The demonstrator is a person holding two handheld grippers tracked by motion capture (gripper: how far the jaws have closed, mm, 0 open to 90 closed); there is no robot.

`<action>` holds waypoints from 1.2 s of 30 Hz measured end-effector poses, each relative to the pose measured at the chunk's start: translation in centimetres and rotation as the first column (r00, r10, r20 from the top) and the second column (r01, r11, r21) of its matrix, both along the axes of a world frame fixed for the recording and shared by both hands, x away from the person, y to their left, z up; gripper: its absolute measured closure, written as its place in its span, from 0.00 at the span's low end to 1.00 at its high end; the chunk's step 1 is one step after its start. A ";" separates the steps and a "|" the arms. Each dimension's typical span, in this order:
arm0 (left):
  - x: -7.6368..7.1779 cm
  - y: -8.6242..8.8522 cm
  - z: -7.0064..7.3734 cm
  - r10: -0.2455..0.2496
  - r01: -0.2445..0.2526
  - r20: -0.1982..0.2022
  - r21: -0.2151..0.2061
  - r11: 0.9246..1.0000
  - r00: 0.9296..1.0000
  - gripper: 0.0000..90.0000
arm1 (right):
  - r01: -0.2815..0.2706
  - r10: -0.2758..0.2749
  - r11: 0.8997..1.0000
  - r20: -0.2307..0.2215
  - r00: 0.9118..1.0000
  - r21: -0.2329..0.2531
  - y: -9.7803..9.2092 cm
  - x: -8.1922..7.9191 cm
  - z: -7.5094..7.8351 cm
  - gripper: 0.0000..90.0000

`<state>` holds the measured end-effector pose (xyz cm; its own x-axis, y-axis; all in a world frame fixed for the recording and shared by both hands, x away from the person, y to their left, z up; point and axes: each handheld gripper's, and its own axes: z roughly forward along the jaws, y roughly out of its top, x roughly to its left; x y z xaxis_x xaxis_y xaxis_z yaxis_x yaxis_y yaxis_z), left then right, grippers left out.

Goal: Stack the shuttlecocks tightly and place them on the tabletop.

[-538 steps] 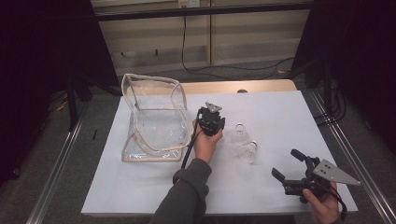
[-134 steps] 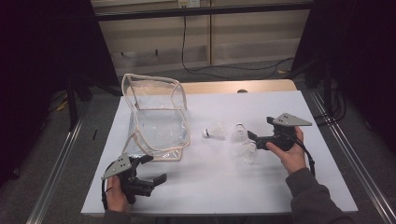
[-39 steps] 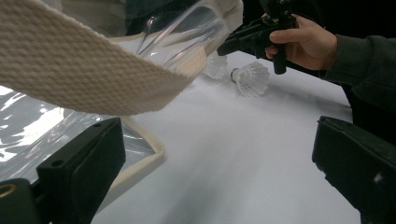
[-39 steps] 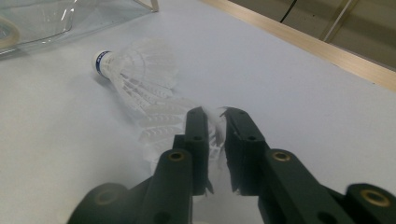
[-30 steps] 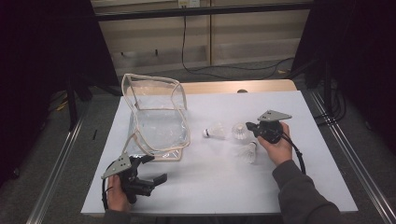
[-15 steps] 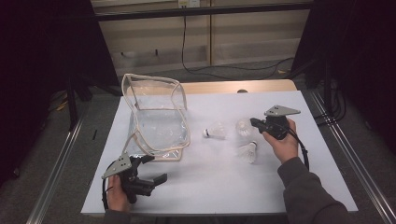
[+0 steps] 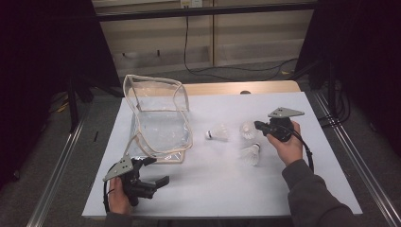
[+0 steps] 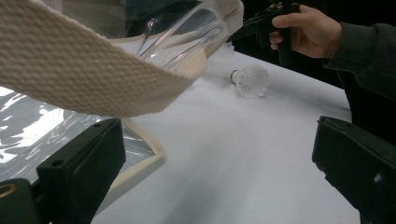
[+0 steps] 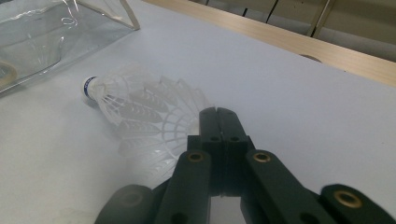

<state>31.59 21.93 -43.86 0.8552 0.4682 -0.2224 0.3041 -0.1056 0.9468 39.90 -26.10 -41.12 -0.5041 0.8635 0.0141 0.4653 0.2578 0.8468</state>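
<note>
Three white shuttlecocks lie on the white table: one to the left, one in the middle, one nearer the person. My right gripper is shut on the feather rim of the middle shuttlecock; the left one's blue-banded cork shows beyond it. My left gripper rests open near the table's front left corner, its jaws wide apart with nothing between them. It sits just in front of the clear bag, whose cream strap crosses close above it.
The clear bag with cream trim stands open at the table's back left. A wooden strip runs along the far edge. Metal rails flank the table. From the left gripper, the near shuttlecock and the other hand show.
The right gripper has shifted slightly right and up with the middle shuttlecock's rim in its jaws. The left gripper has stayed put.
</note>
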 end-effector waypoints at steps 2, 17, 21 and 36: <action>0.0 0.0 0.0 0.001 -0.001 0.000 0.000 1.000 1.000 0.03 | 0.003 -0.003 1.000 0.000 1.000 -0.004 -0.1 0.1 0.0 1.00; 0.0 0.0 0.0 0.001 -0.001 0.000 0.001 1.000 1.000 0.03 | 0.006 -0.006 1.000 -0.014 1.000 -0.007 -0.8 -0.6 -0.6 1.00; 0.1 0.0 -0.1 0.003 -0.003 0.002 0.003 1.000 1.000 0.03 | 0.014 -0.014 1.000 -0.022 1.000 -0.012 -1.4 -0.7 -0.9 1.00; 0.1 -0.1 -0.1 -0.004 0.004 -0.002 0.006 1.000 1.000 0.03 | 0.080 -0.080 0.996 -0.013 0.997 -0.049 -2.4 -0.4 -1.0 0.87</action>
<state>31.64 21.84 -43.95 0.8569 0.4658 -0.2209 0.3050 -0.1127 0.9456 39.54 -28.52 -42.08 -0.4333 0.9010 -0.0213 0.4989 0.2595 0.8269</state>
